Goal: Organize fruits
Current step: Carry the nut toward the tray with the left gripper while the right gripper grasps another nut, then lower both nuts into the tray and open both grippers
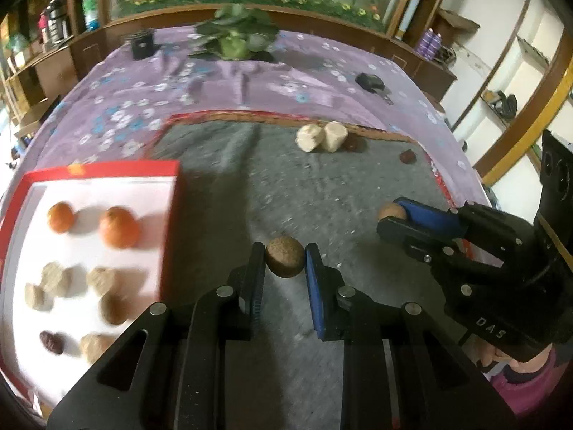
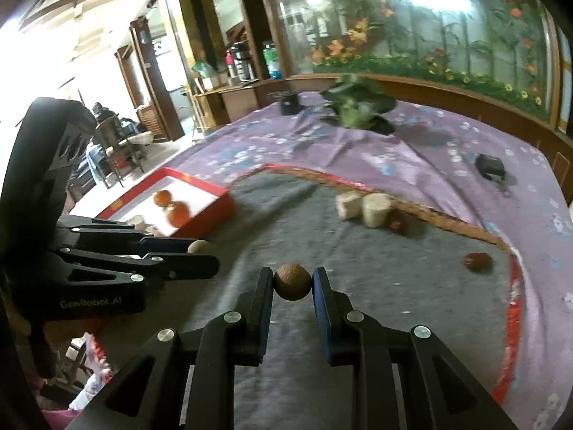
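My left gripper is shut on a round brown fruit, held above the grey mat. My right gripper is shut on a second round brown fruit; it shows in the left wrist view at the right. A red-rimmed white tray at the left holds two oranges, several pale fruit pieces, brown fruits and a dark red date. Two pale chunks and two dark red dates lie on the mat's far side.
The mat lies on a purple flowered cloth. A leafy green plant, a black holder and a black key fob sit on the cloth farther back. Wooden shelves ring the table.
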Tool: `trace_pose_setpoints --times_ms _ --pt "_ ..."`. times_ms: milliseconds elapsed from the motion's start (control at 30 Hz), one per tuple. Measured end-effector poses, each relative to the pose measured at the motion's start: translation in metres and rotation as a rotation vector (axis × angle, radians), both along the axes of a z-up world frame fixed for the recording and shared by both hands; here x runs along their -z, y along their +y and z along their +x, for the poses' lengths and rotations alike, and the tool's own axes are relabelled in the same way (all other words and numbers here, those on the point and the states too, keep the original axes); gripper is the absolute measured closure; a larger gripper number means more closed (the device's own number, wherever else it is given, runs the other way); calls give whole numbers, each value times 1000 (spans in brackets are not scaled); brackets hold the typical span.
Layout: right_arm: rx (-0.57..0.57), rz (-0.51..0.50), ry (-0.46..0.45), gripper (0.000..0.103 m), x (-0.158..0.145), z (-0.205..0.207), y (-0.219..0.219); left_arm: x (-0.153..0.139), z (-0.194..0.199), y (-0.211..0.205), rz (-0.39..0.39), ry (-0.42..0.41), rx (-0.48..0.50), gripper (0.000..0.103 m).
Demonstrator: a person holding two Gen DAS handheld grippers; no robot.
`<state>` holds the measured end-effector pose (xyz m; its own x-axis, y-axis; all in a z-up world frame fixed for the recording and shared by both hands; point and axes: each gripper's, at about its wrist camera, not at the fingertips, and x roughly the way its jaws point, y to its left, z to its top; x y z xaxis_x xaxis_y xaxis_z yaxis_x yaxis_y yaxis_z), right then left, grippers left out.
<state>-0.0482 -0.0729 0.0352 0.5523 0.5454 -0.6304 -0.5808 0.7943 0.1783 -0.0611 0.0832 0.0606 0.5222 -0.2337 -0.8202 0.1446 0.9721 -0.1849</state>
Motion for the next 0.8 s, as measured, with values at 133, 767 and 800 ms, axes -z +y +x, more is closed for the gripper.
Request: trace_pose_setpoints --times_ms 133,767,800 --pt "-37 18 15 81 0 -9 19 -6 -17 21 8 -26 -45 82" --pt "-267 -34 -8 82 -11 -30 134 -5 -45 144 53 -59 -323 81" --pt "-275 -39 -8 82 -10 -30 140 -3 -44 152 53 -56 -341 81"
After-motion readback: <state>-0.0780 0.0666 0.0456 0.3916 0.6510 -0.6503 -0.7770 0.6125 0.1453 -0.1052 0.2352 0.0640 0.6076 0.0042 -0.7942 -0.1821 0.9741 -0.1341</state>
